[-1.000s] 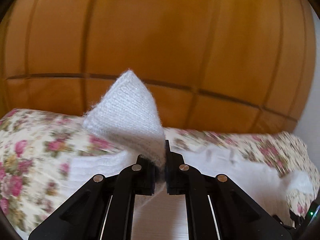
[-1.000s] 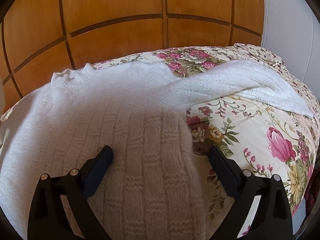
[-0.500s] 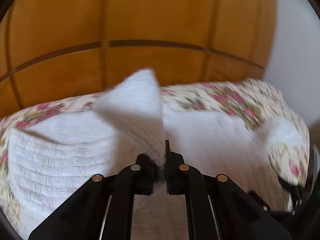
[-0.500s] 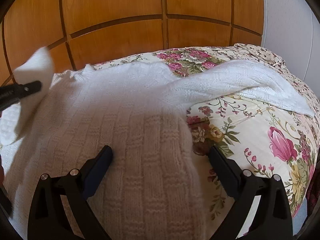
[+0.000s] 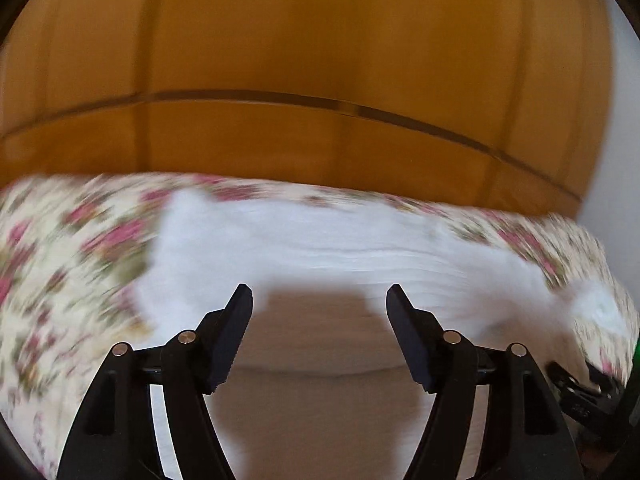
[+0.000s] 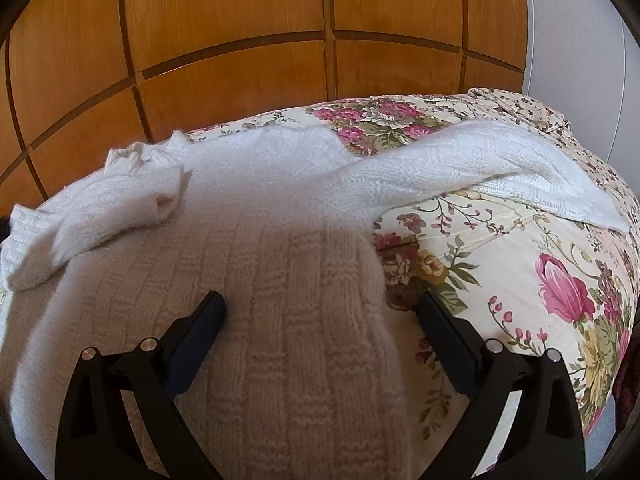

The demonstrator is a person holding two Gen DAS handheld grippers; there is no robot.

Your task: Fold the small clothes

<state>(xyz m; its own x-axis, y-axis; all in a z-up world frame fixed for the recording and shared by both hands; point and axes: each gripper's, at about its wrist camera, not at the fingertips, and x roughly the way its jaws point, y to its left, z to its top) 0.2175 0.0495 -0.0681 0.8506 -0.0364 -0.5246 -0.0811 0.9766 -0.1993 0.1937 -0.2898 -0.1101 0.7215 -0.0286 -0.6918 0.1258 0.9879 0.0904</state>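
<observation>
right wrist view: white knit sweater (image 6: 248,280) lies spread on floral bedspread (image 6: 520,280), one sleeve (image 6: 100,208) folded inward. right gripper (image 6: 320,312) and left gripper (image 5: 319,300) both gape, holding nothing. risk: the loose sleeve fold could slip open if the knit is dragged.

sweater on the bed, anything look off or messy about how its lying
Yes. The white knit sweater is only half tidy: its left sleeve lies folded in but crumpled and bunched on the body, and its right sleeve trails out across the floral bedspread. No damage visible.
</observation>
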